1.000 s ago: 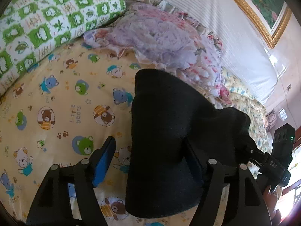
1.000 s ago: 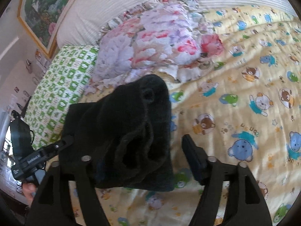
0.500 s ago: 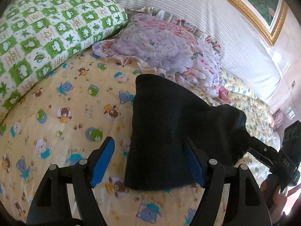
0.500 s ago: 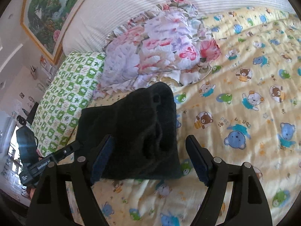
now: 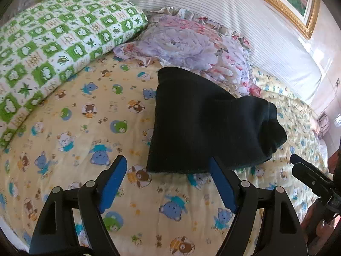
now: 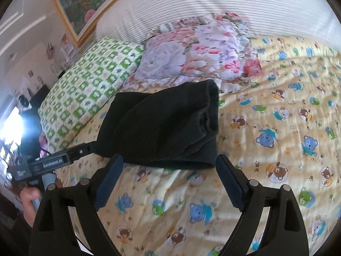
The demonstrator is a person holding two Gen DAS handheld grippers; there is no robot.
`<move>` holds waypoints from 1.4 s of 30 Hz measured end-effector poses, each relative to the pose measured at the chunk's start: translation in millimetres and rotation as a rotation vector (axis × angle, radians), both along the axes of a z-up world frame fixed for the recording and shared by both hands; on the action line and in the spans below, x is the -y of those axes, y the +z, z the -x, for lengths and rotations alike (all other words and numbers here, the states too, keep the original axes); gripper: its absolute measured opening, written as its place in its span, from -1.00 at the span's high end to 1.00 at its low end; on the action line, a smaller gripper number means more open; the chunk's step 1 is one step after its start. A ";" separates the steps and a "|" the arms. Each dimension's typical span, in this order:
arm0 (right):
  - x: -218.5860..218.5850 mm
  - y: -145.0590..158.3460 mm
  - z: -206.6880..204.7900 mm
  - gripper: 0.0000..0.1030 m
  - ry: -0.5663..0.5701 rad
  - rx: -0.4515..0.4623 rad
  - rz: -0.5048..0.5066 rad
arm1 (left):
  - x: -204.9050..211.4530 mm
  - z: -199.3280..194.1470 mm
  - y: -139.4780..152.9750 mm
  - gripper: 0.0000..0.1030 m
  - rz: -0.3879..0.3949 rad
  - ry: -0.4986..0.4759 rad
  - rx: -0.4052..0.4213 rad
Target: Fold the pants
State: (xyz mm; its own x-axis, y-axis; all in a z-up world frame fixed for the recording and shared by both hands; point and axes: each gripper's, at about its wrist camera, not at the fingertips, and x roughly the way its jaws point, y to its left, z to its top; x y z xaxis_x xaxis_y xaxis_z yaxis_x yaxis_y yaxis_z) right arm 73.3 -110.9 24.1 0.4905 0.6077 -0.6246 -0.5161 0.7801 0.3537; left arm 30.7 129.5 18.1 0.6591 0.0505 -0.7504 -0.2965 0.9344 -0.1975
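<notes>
The black pants (image 5: 204, 123) lie folded into a thick bundle on the yellow bear-print bedspread (image 5: 85, 132). In the right wrist view the same pants (image 6: 166, 128) show stacked layers along their right edge. My left gripper (image 5: 168, 170) hovers just in front of the bundle's near edge, jaws opening, nothing between the blue pads. My right gripper (image 6: 168, 166) sits at the near edge too, jaws opening and apart from the cloth. Each view shows the other gripper at its side: the right gripper (image 5: 311, 179) and the left gripper (image 6: 51, 162).
A green-and-white checked pillow (image 5: 53, 36) and a floral ruffled pillow (image 5: 191, 44) lie behind the pants, against a striped white headboard (image 5: 255, 32). A gold-framed picture (image 5: 294, 4) hangs above. Open bedspread (image 6: 277, 138) stretches to the right. A hand (image 6: 29, 198) holds the left gripper's handle.
Both grippers have drawn back and up from the pants, which now lie free on the bed. The jaws of both stand wider, and the bundle is no longer between them.
</notes>
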 end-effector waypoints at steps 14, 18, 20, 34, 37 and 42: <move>-9.8 1.0 31.0 -0.82 0.042 0.074 0.077 | 21.5 36.4 12.5 -0.63 -0.165 0.036 0.005; -7.5 3.1 36.1 -0.82 0.038 0.087 0.084 | 29.1 40.6 15.1 -0.63 -0.195 0.026 -0.001; -6.1 4.7 38.0 -0.83 0.038 0.093 0.083 | 33.4 44.5 16.7 -0.64 -0.206 0.022 -0.001; -7.7 13.8 50.9 -0.92 0.059 0.125 0.083 | 53.8 58.3 18.9 -0.65 -0.273 -0.010 -0.004; -9.2 13.0 52.3 -0.93 0.067 0.125 0.084 | 53.9 60.8 18.7 -0.65 -0.283 -0.007 -0.004; -12.6 11.2 52.6 -0.94 0.075 0.121 0.093 | 53.6 63.8 19.2 -0.65 -0.301 -0.001 -0.001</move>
State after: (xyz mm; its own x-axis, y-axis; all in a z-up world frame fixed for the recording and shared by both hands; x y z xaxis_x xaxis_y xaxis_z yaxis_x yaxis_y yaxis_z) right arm 20.7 -98.3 35.3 0.5212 0.5876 -0.6189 -0.6087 0.7643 0.2129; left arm -33.1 75.9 37.3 0.6586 0.2703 -0.7023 -0.2957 0.9511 0.0888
